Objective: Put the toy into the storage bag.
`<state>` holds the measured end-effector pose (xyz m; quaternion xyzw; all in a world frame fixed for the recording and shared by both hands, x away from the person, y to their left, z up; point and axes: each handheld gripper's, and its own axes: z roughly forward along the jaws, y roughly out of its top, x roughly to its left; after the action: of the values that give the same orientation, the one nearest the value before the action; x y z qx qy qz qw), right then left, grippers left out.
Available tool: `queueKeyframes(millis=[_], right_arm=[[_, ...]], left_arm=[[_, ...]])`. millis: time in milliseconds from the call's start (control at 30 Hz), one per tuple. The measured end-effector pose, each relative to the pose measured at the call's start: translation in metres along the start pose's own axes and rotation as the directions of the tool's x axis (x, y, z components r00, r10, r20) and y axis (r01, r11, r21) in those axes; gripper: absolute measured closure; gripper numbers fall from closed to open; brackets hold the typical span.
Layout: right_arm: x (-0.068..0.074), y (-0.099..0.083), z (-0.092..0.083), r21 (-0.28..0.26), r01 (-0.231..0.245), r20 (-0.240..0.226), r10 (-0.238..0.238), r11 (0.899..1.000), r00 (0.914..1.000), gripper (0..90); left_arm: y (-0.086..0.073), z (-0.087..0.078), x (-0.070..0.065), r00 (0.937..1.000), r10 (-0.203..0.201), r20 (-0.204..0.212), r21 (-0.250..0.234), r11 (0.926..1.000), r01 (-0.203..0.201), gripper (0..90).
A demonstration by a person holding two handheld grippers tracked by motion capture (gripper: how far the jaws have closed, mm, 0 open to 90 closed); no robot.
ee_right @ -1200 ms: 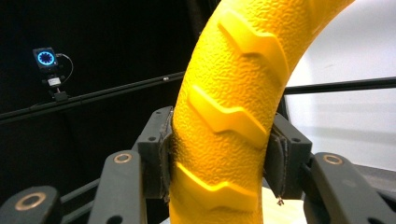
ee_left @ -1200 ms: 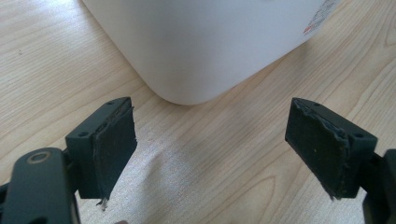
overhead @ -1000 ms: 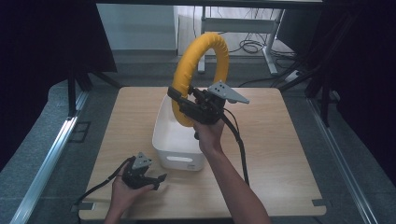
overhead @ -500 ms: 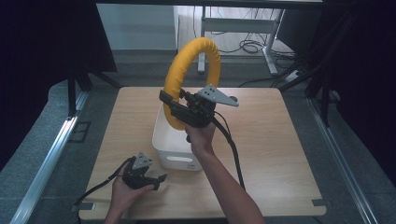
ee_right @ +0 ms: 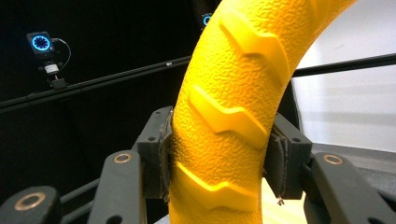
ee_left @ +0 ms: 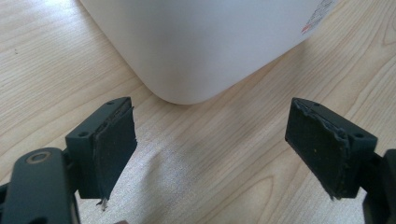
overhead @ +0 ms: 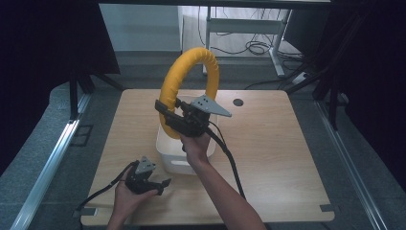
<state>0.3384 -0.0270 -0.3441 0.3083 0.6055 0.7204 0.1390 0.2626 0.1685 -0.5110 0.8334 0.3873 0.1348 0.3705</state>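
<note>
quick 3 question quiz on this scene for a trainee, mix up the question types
1. True or false: the right gripper is clamped on the yellow ring.
2. The left gripper is: A) shut on the ring B) open, holding nothing C) gripping the bin's rim
3. Fill in: the ring hangs above the white ____.

Key
1. True: its fingers press on both sides of the ring.
2. B: it is open above the wooden table.
3. bin

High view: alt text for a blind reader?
The right gripper holds an upright yellow ring above a white bin on a wooden table. The left gripper rests open on the table beside the bin.
</note>
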Motion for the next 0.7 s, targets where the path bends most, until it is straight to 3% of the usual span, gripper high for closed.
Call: queueKeyframes(millis=[467, 700], right_arm=[[0.005, -0.019, 0.003, 0.000, -0.005, 0.016, 0.005, 1.000, 0.9999, 50.0], [0.005, -0.028, 0.005, -0.001, -0.031, 0.023, 0.031, 1.000, 0.9992, 49.9]], left_arm=[[0.000, 0.000, 0.001, 1.0000, -0.003, -0.002, -0.005, 1.0000, 0.003, 16.4], [0.000, 0.000, 0.001, 1.0000, -0.002, -0.001, -0.003, 1.0000, 0.002, 16.3]])
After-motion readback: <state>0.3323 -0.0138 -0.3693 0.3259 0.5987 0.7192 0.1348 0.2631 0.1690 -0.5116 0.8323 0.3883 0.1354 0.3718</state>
